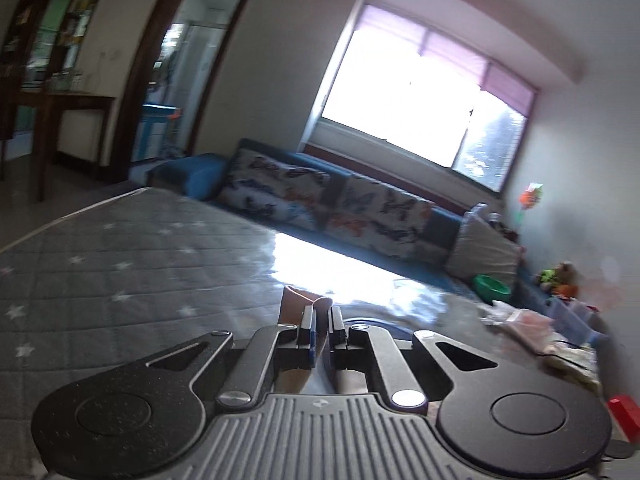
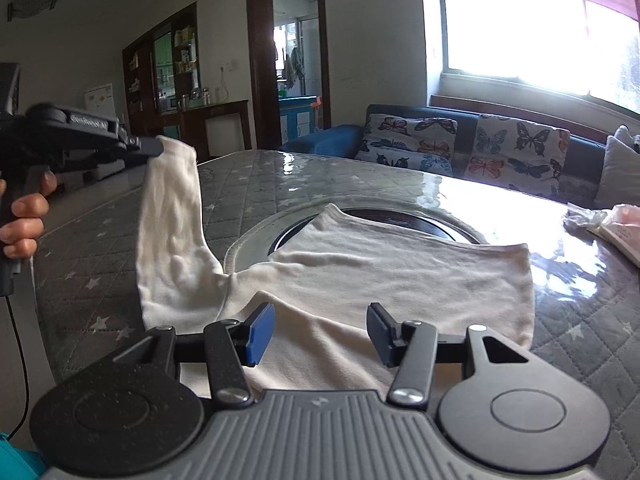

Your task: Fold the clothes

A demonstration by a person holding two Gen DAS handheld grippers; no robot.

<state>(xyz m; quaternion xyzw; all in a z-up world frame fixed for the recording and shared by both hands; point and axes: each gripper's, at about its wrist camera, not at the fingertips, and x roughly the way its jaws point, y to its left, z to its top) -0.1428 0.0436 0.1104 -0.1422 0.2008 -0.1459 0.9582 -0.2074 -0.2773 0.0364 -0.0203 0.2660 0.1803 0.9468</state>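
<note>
A white garment (image 2: 360,276) lies spread on the grey star-quilted table (image 2: 100,264). Its left sleeve (image 2: 172,216) is lifted off the table, hanging from my left gripper (image 2: 154,148), which is shut on the sleeve's end at the upper left of the right wrist view. In the left wrist view that gripper (image 1: 320,322) shows its jaws pressed together on a fold of the cloth (image 1: 298,304). My right gripper (image 2: 320,334) hovers open just above the garment's near edge, with nothing between its fingers (image 2: 260,334).
A dark round inset (image 2: 376,220) sits in the table under the garment's far edge. Papers and plastic bags (image 2: 604,224) lie at the table's right. A blue sofa (image 2: 480,148) with butterfly cushions stands beyond, under a bright window. A person's hand (image 2: 24,220) holds the left gripper's handle.
</note>
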